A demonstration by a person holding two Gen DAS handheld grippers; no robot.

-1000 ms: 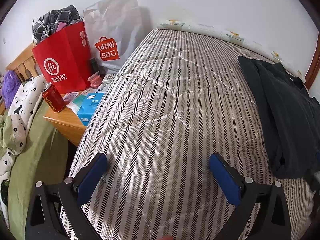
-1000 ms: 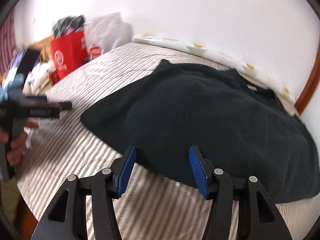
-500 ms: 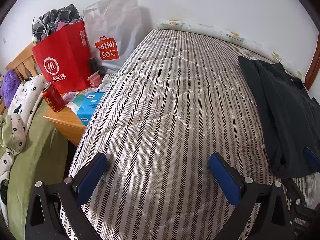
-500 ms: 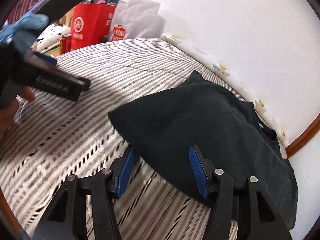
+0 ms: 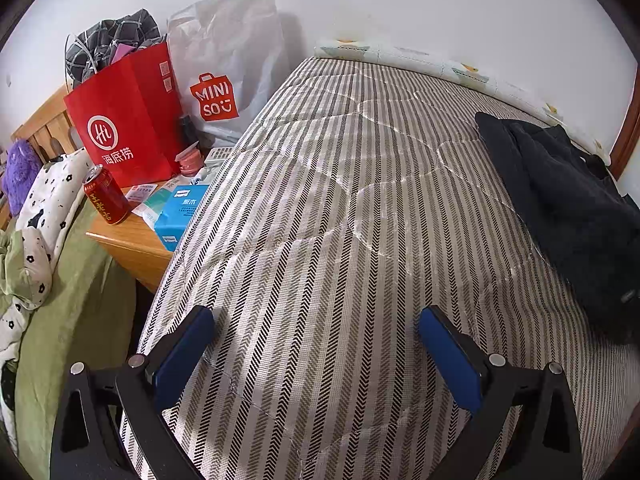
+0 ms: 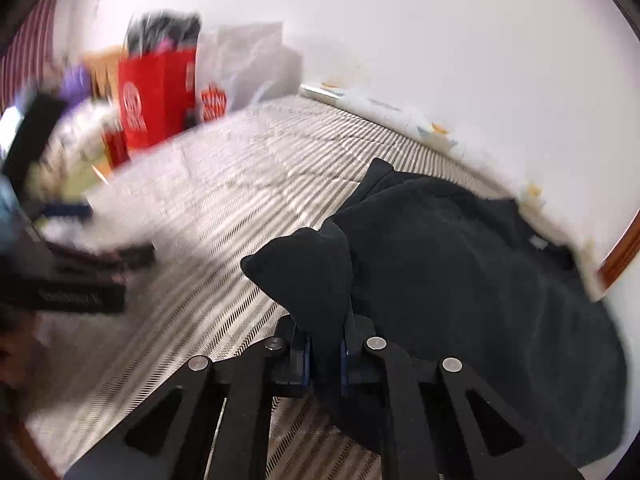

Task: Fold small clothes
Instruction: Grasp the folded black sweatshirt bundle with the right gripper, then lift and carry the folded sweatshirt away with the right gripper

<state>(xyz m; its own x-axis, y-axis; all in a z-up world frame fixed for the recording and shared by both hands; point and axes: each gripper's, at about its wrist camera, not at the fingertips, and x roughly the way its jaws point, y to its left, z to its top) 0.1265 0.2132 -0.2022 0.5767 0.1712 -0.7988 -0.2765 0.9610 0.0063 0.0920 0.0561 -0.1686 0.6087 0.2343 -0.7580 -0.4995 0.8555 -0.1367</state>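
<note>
Nearby, right hand-held gripper [image 6: 324,354] pinching dark garment [image 6: 460,280], left hand-held gripper [image 5: 316,356] spread over striped mattress [image 5: 340,208], red bag [image 5: 128,120] beside.

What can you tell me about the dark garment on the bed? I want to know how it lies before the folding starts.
The dark garment is black, soft and thick-looking, like knit or fleece. It lies rumpled, not folded, on the striped bed cover, toward the wall side of the bed. A small tag shows near its neck end. The right gripper is shut on one bunched edge, which stands up in a peak above the pads. The left gripper is open and apart from it.
</note>
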